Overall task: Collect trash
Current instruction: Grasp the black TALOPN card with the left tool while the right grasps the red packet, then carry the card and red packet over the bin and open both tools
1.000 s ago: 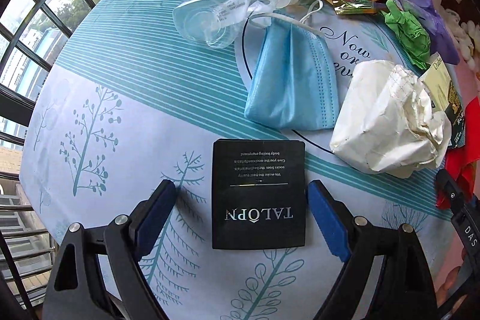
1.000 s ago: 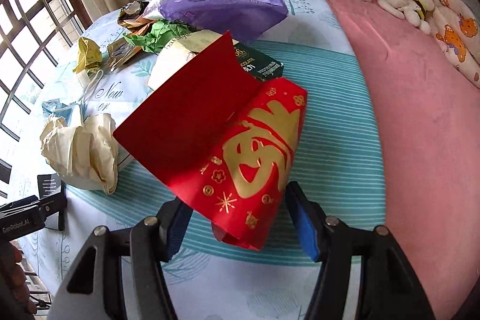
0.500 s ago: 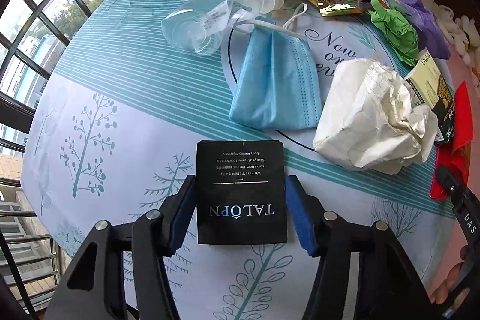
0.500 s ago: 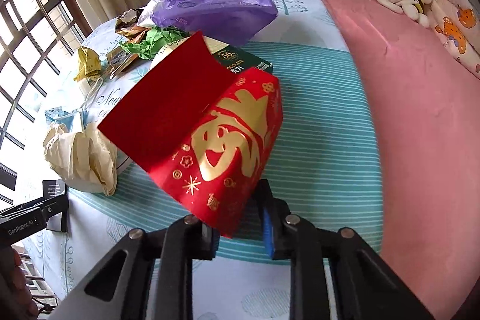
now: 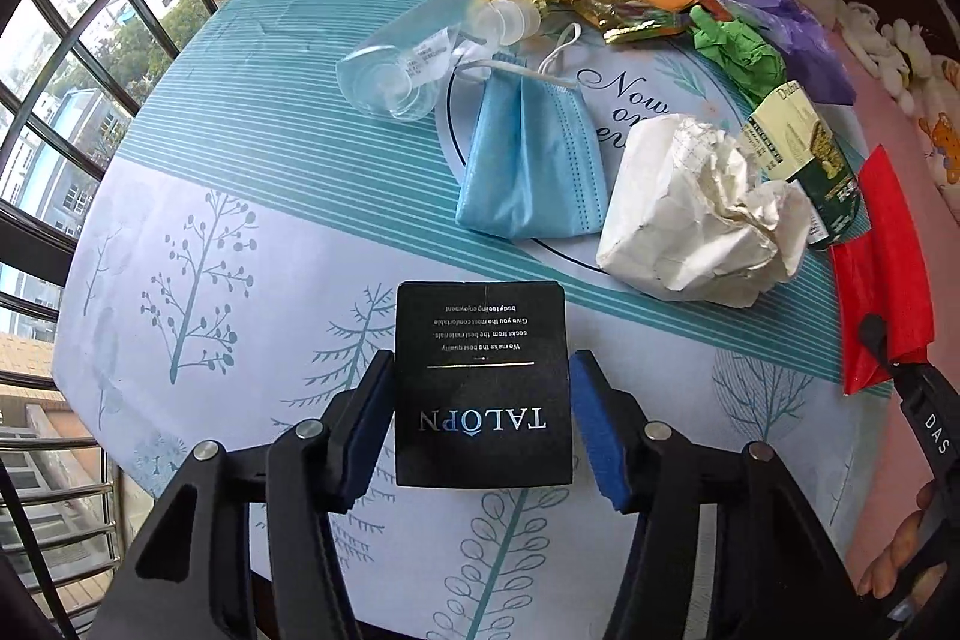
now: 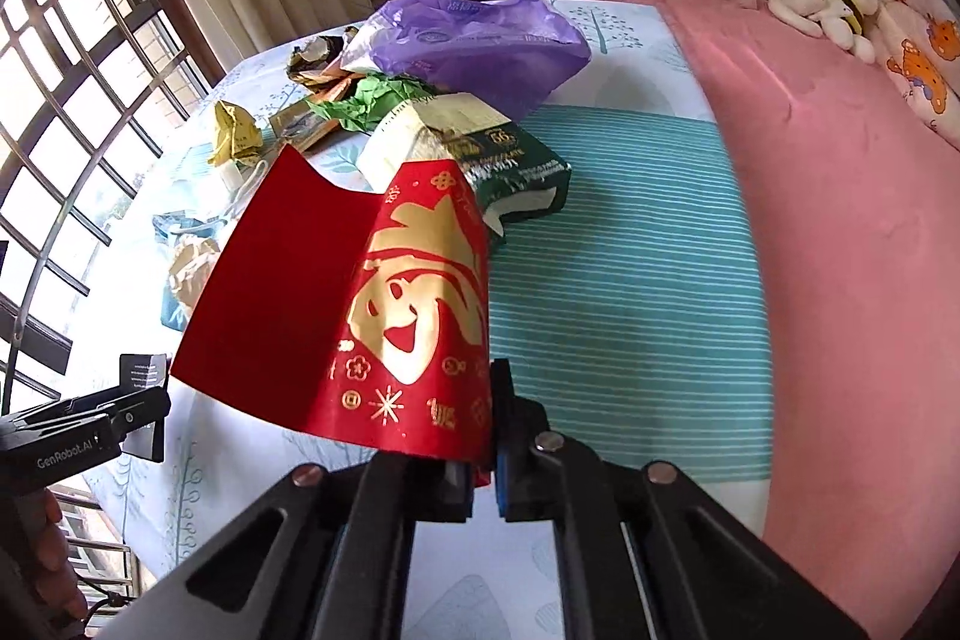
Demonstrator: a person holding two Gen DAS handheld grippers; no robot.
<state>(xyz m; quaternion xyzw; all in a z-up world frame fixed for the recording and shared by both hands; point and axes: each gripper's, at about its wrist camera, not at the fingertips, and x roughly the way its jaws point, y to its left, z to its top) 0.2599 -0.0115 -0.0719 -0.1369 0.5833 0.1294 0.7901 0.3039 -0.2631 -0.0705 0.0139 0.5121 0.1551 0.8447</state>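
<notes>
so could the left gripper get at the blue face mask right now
Probably not yet. The left gripper is shut on the black card, so its jaws are taken. The path itself looks free: the blue face mask lies just beyond the card on the bedsheet, uncovered, with nothing between.

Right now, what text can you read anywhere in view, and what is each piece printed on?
"TALÖPN", upside down: black card between the left hand-held gripper pads.
"We make the best quality socks from the best materials": same card.
"Now on ev…": bedsheet, partly covered.
"GenRobot.AI": left hand-held gripper body.
"DAS": right hand-held gripper body.
Green chocolate box, bottle label: too small.
</notes>
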